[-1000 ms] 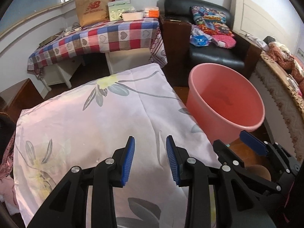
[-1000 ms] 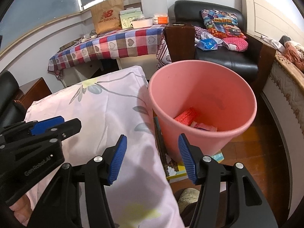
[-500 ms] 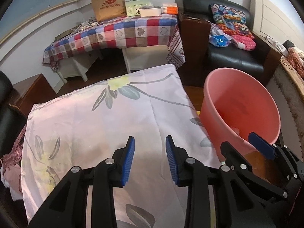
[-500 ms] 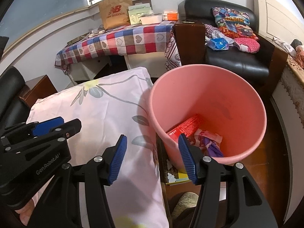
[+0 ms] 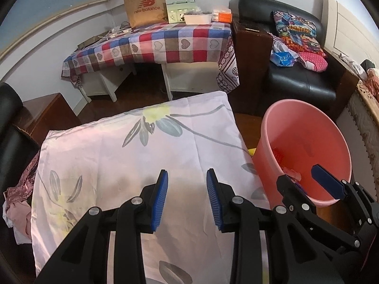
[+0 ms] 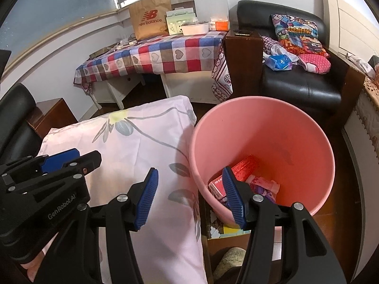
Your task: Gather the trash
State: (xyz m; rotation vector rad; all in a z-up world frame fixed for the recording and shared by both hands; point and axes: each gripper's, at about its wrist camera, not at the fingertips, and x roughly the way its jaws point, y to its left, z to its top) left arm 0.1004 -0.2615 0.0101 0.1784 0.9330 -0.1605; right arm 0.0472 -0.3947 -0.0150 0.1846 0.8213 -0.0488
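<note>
Both tongs stood spread with nothing between their blue pads: the left tongs (image 5: 187,196) hung over the floral cloth (image 5: 132,156) covering the desk, and the right tongs (image 6: 190,195) hung by the near rim of the pink bucket (image 6: 315,142), one pad seen against the cloth and the other against the bucket's inside. The trash lay at the bottom of that bucket, which stood on the floor just beside the desk's edge: a red carton (image 6: 239,170) and a crumpled pink-and-purple wrapper (image 6: 263,185), two pieces as far as could be counted, though the right pad hid part of the heap. Judging from this, the collecting looked largely done, since the cloth showed no loose scrap anywhere in either view; whether more waited outside the views could not be told. Under the bucket's near side some flat printed paper or packaging (image 6: 227,227) lay on a lower surface, and it was unclear whether that counted as trash. Further out there was one checked table (image 5: 151,45) carrying one brown paper bag (image 5: 146,2), and one black armchair (image 5: 305,82) with bright cushions and one blue bag (image 5: 283,58) on its seat.
</note>
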